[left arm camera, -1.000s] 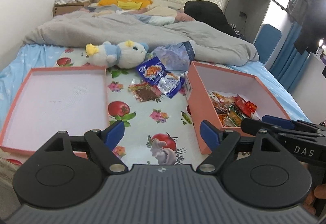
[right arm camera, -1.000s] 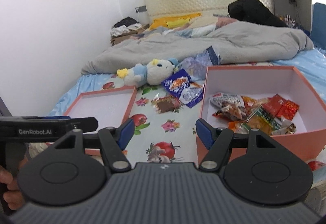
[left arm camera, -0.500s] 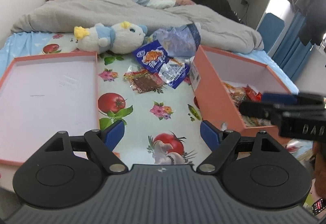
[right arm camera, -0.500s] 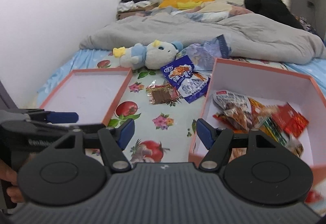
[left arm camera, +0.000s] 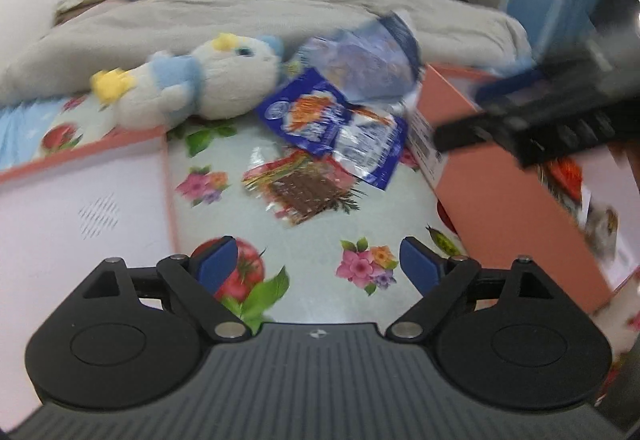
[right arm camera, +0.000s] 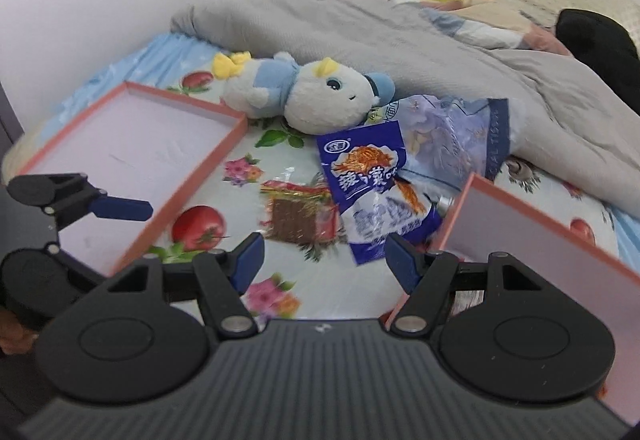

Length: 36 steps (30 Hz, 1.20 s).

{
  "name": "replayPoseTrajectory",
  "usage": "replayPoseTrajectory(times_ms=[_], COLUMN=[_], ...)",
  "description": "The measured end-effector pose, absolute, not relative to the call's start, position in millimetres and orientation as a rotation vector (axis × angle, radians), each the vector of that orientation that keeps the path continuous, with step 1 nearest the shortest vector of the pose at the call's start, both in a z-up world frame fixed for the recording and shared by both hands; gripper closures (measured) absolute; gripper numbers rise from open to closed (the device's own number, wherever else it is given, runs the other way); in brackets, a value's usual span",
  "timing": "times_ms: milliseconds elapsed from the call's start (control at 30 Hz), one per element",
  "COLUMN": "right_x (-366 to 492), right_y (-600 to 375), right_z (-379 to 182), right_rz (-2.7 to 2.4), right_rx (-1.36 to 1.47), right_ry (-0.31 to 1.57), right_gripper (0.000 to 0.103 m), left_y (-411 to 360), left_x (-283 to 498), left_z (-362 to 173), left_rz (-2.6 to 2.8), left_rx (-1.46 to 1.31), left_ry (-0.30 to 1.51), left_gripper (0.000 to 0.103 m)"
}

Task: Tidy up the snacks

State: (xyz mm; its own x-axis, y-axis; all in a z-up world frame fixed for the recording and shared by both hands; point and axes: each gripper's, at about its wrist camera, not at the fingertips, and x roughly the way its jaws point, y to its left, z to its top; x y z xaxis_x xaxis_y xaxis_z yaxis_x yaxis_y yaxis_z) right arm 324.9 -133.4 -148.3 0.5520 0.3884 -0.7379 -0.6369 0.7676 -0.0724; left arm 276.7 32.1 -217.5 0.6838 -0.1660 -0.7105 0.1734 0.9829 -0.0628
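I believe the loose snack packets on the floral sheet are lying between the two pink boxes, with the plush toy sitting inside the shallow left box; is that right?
Not quite. The snack packets do lie on the floral sheet between the two pink boxes, but the plush toy is not inside the shallow left box; it lies on the sheet just beyond that box's far corner. The right wrist view shows this clearly.

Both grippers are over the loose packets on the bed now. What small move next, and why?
Probably ease the right gripper forward and down onto the red-brown snack packet: it lies loose just ahead of the open, empty fingers, outside the deep box.
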Motion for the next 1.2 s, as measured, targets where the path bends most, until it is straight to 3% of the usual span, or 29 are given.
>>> replayPoseTrajectory(times_ms=[467,567,1033,1200], right_x=[458.1,475.2,527.6,540.0], right_y=[-86.9,-73.1,-44.6,-46.7], right_z=[-189.8,-195.3,-244.0,-258.8], right_rz=[0.649,0.683,0.625,0.614], right_rx=[-0.481,-0.500,-0.568,-0.549], right_ry=[0.979,1.015,1.228,1.299], right_gripper=[0.034,0.016,0.015,0.014], left_y=[13.8,14.2,15.6,18.8], left_x=[363.9,377.7,413.4,423.4], left_z=[-252.4,-256.4,-289.3,-296.7], left_rz=[-0.302,-0.314,-0.378,-0.397], left_rx=[0.261,0.300,0.420,0.416], left_ry=[0.793,0.792,0.817,0.820], left_gripper=[0.011,0.011,0.011,0.005])
